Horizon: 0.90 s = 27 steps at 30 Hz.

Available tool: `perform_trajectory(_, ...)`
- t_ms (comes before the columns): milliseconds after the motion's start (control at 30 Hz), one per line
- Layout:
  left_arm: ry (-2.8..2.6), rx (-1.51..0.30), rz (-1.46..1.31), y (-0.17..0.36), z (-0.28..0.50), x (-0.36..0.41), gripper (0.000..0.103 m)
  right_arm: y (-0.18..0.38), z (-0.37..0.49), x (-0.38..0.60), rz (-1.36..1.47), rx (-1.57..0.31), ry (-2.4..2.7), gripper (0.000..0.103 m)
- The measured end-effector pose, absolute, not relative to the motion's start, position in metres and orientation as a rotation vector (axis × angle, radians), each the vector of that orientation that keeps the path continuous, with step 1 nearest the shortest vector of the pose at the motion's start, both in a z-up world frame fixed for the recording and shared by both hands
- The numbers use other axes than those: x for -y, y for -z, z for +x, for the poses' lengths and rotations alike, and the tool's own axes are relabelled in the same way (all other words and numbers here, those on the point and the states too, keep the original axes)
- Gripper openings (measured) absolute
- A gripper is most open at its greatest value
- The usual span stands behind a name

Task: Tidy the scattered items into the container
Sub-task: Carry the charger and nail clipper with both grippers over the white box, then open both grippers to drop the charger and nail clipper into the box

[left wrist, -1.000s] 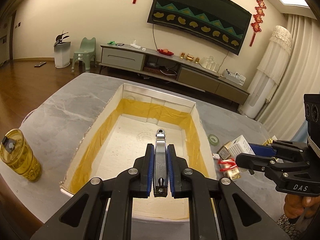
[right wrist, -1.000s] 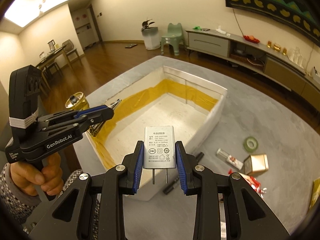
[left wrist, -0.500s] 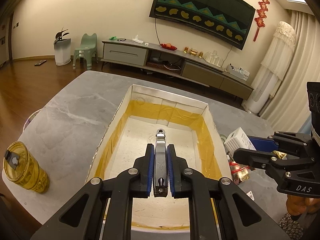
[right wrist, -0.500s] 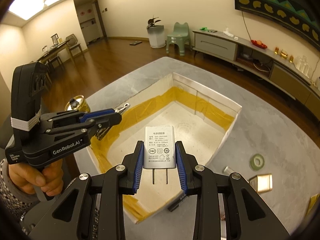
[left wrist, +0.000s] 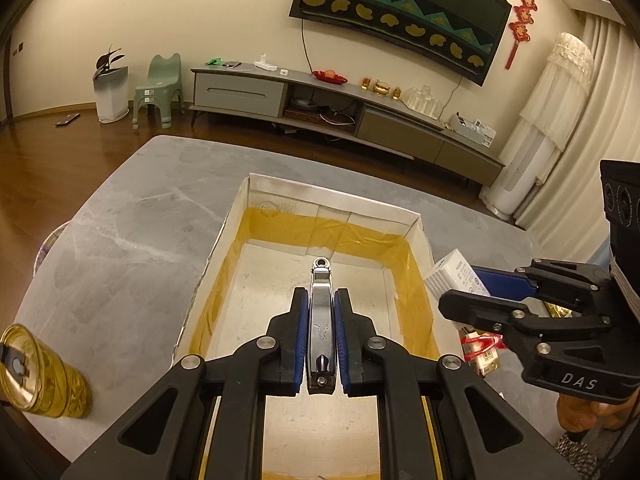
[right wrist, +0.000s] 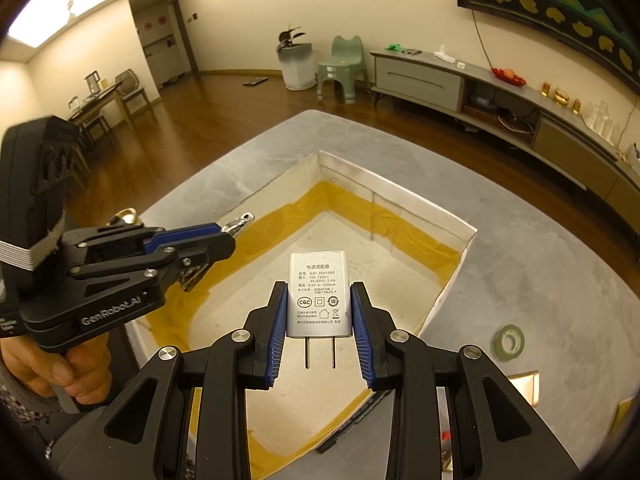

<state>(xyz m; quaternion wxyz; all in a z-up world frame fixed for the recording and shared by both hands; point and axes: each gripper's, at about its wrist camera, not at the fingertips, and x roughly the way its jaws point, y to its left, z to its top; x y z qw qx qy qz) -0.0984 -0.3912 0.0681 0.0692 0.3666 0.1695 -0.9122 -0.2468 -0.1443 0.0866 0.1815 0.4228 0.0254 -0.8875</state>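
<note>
Both our grippers have advanced over the box [left wrist: 416, 216]: left gripper [left wrist: 322, 344] clamps nail clippers [left wrist: 321, 320] lengthwise toward its far wall, right gripper [right wrist: 319, 344] clamps a charger [right wrist: 319, 294] above its floor.

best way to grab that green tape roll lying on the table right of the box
The green tape roll lies flat on the grey table, hole facing up, clear of the box. Probably best to come straight down from above, with one finger in the hole and one outside, pinching the ring wall. Both grippers are full now: the right gripper holds the charger.
</note>
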Motion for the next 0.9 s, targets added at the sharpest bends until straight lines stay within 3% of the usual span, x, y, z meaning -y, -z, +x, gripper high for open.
perform_trajectory(900, 2.573, -0.628, 1.403, 0.0, -0.199, 0.423, 0.014, -0.019, -0.337, 0.143, 1.444, -0.254, 2.416, 0.033)
